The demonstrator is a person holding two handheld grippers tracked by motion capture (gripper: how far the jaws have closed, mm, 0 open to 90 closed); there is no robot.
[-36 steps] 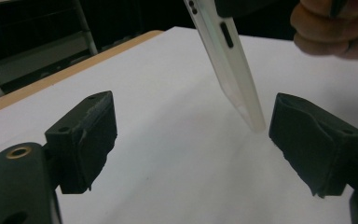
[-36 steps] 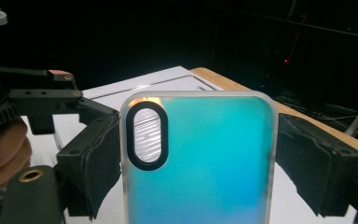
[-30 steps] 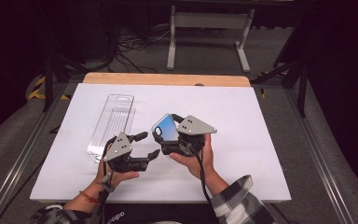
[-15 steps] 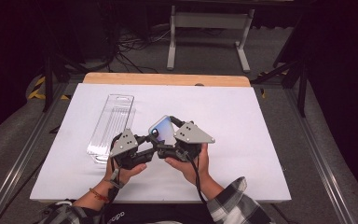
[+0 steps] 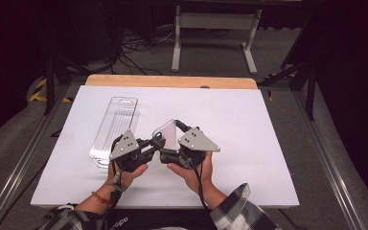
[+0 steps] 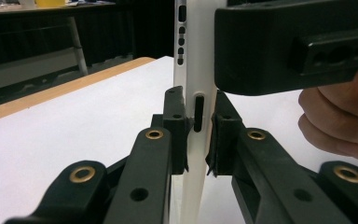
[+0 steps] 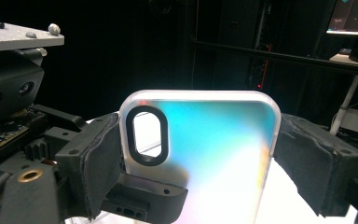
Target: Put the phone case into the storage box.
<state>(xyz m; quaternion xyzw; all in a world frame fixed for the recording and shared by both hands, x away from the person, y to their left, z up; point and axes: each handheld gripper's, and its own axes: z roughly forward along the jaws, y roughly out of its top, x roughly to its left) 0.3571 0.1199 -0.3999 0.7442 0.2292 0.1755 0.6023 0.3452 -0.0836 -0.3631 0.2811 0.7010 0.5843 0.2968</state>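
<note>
- Your right gripper (image 5: 172, 143) has the phone case (image 5: 166, 133) clamped by its two long sides, held above the white table (image 5: 249, 143) between your hands; in the right gripper view the pads (image 7: 93, 168) press both edges of the case (image 7: 205, 154).
- Your left gripper (image 5: 154, 144) has just been closing, and its jaws now pinch the case's thin side wall (image 6: 195, 154) right at a button cutout (image 6: 198, 112).
- With both grippers gripping the same soft shell, any pull or twist that isn't matched could bend it or pop it out of one grip.
- The left pinch is narrow and near the edge; I judge it could slide off if you tug sideways.
- The two grippers sit almost touching, so a turn of either wrist may knock them together.
- The clear plastic tray (image 5: 115, 129) lies just left of your left hand; a wide swing could shove it.
- The case's lower end is hidden behind the grippers, so you cannot tell how deep the right grip reaches.
</note>
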